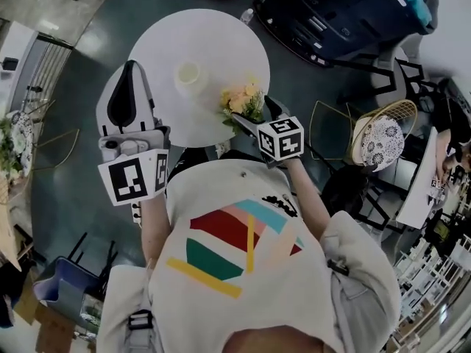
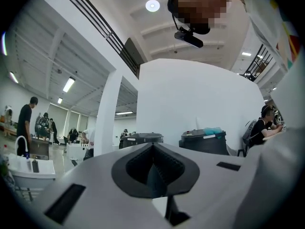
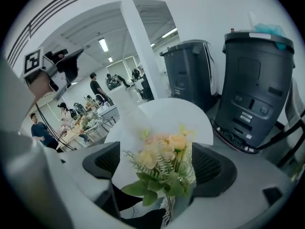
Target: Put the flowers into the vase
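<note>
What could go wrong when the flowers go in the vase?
The vase looks small and stands free on the table; the bushy flowers could bump it over. The right tongs grip only the stems low down, so the bunch might wobble or slip. The left tongs are shut and raised away from the vase, so nothing steadies it.

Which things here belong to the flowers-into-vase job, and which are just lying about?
Job in hand: flowers, held between the jaws of the right gripper; vase, standing on the white table; left gripper, shut and empty.

Lying about: dark bins; chair with patterned cushion.
</note>
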### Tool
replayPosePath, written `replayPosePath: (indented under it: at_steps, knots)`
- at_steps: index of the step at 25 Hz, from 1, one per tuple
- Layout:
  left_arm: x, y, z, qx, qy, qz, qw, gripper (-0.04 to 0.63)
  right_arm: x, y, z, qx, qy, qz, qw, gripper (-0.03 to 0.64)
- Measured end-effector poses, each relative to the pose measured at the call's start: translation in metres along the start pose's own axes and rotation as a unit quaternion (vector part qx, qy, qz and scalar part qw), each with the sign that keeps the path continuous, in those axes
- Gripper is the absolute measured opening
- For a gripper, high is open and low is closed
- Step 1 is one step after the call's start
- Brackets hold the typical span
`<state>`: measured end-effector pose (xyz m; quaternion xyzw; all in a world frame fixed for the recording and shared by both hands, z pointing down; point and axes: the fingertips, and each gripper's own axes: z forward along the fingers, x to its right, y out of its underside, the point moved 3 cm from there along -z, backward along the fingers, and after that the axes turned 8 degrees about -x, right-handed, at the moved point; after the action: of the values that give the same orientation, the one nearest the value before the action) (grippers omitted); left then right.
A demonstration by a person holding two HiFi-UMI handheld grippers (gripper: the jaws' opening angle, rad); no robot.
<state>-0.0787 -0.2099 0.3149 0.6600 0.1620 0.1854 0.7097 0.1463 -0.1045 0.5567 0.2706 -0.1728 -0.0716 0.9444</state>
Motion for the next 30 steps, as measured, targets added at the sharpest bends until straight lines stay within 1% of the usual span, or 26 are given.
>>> replayPosePath:
  at_steps: [3,8,13,17,20,22,25,28,30]
  knots:
    - [-0.001,0.012,0.006,-0.013,0.004,-0.014,0.9998,0.008,0.007,0.012,0.023,-0.041,-0.009,0.009,0.999,0.456]
    - [-0.009,0.021,0.013,-0.024,-0.004,-0.023,0.9994,0.008,0.016,0.026,0.056,-0.105,-0.014,-0.007,0.994,0.454]
    - [-0.014,0.025,0.016,-0.03,-0.013,-0.024,0.9992,0.008,0.025,0.029,0.08,-0.152,-0.005,-0.001,0.988,0.454]
    - [-0.015,0.028,0.017,-0.033,-0.018,-0.024,0.999,0.008,0.026,0.029,0.09,-0.187,-0.021,0.008,0.982,0.453]
    - [-0.016,0.027,0.016,-0.034,-0.02,-0.023,0.999,0.008,0.027,0.029,0.092,-0.197,-0.028,0.004,0.98,0.441]
    - [-0.017,0.026,0.017,-0.034,-0.021,-0.022,0.999,0.008,0.027,0.028,0.093,-0.199,-0.029,0.002,0.98,0.406]
    - [-0.018,0.025,0.018,-0.032,-0.022,-0.021,0.999,0.008,0.031,0.026,0.093,-0.202,-0.032,0.013,0.979,0.341]
    - [-0.018,0.021,0.018,-0.029,-0.024,-0.019,0.9991,0.008,0.033,0.022,0.09,-0.197,-0.039,0.023,0.979,0.315]
    - [-0.017,0.019,0.018,-0.027,-0.024,-0.016,0.9992,0.008,0.033,0.018,0.085,-0.181,-0.039,0.022,0.982,0.296]
